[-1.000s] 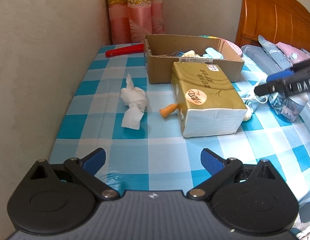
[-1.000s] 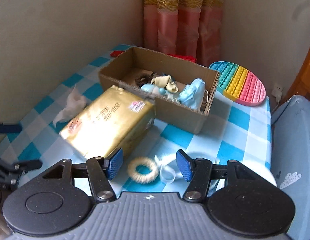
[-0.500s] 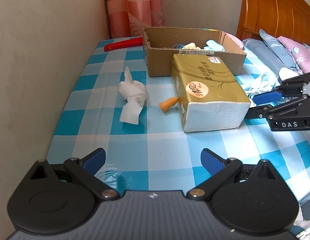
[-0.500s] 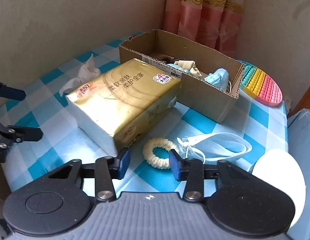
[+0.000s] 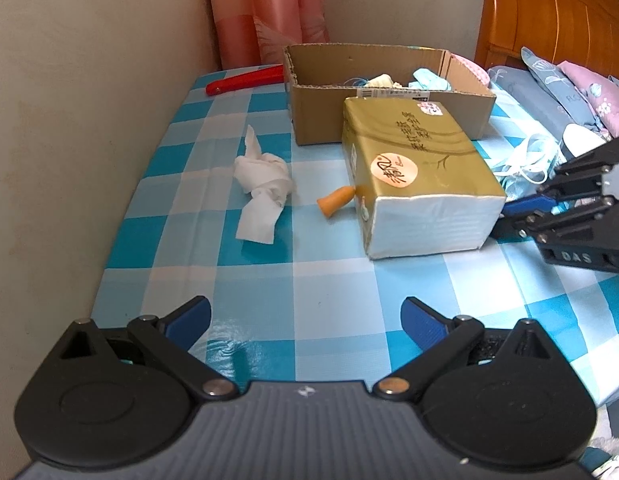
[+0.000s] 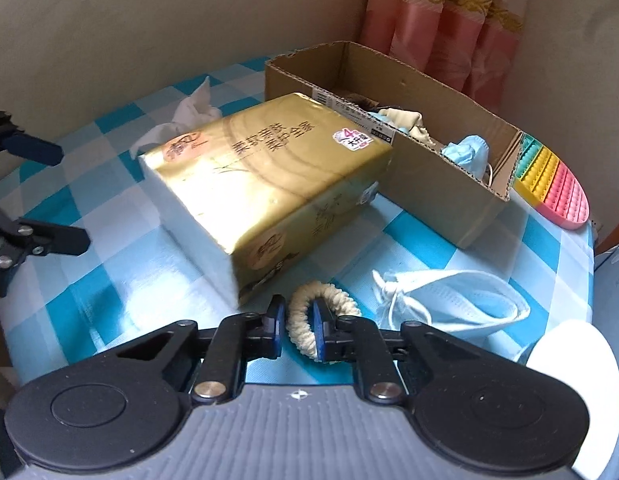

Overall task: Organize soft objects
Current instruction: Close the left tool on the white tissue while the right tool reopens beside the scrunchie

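We're pinching the cream scrunchie (image 6: pixel 321 320) in the right gripper (image 6: pixel 300 330) — its jaws have just been closing on one side of the loop, near the worktop's (image 5: pixel 269 304) right edge, probably heading for the cardboard box (image 6: pixel 437 196). Left gripper (image 5: pixel 305 320) is hanging wide, empty.

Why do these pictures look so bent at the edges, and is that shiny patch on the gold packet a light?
Left wrist view: a fisheye lens bows the checked tablecloth and darkens the corners; the picture is sharp. Right wrist view: same curving; a bright patch of glare lies on the gold tissue packet, from a light that is out of view; the picture is slightly soft, and the right tongs loom large.
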Demonstrator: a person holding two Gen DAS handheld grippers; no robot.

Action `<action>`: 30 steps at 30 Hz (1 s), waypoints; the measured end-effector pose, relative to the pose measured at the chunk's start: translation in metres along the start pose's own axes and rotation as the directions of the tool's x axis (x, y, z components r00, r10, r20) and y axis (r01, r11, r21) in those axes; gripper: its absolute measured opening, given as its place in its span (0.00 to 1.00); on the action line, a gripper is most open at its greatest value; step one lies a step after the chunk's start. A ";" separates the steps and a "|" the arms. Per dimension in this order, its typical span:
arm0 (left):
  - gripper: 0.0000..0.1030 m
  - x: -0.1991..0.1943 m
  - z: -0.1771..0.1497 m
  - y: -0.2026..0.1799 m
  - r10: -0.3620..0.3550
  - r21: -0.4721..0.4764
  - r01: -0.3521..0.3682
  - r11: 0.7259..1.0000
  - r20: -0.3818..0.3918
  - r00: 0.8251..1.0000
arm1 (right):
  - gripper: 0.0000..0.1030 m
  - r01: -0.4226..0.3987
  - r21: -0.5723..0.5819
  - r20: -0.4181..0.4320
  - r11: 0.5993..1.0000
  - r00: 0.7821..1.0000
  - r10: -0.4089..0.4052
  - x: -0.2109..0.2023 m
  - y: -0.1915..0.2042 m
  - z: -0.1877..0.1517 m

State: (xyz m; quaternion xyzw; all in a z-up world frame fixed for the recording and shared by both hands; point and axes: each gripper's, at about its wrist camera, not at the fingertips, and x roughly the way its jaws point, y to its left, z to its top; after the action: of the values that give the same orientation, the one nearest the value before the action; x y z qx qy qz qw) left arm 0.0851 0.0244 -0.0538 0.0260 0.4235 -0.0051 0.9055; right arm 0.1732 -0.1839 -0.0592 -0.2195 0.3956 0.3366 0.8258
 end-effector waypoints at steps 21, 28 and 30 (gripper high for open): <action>0.98 0.018 0.017 0.042 0.063 -0.098 -0.056 0.994 0.073 0.995 | 0.84 0.067 0.236 0.036 0.969 0.996 -0.078 -0.019 -0.004 -0.048; 0.97 0.027 0.036 0.052 0.096 -0.110 -0.082 0.991 0.131 0.987 | 1.00 0.066 0.224 0.049 0.972 0.996 -0.079 -0.012 0.007 -0.048; 0.96 0.033 0.043 0.054 0.086 -0.121 -0.070 0.990 0.138 0.987 | 1.00 0.068 0.222 0.057 0.973 0.995 -0.083 -0.012 0.009 -0.049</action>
State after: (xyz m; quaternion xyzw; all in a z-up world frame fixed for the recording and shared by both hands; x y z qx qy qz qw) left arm 0.1404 0.0769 -0.0494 -0.0105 0.3560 0.0530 0.9329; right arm 0.1366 -0.2130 -0.0791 -0.1303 0.3943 0.2663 0.8699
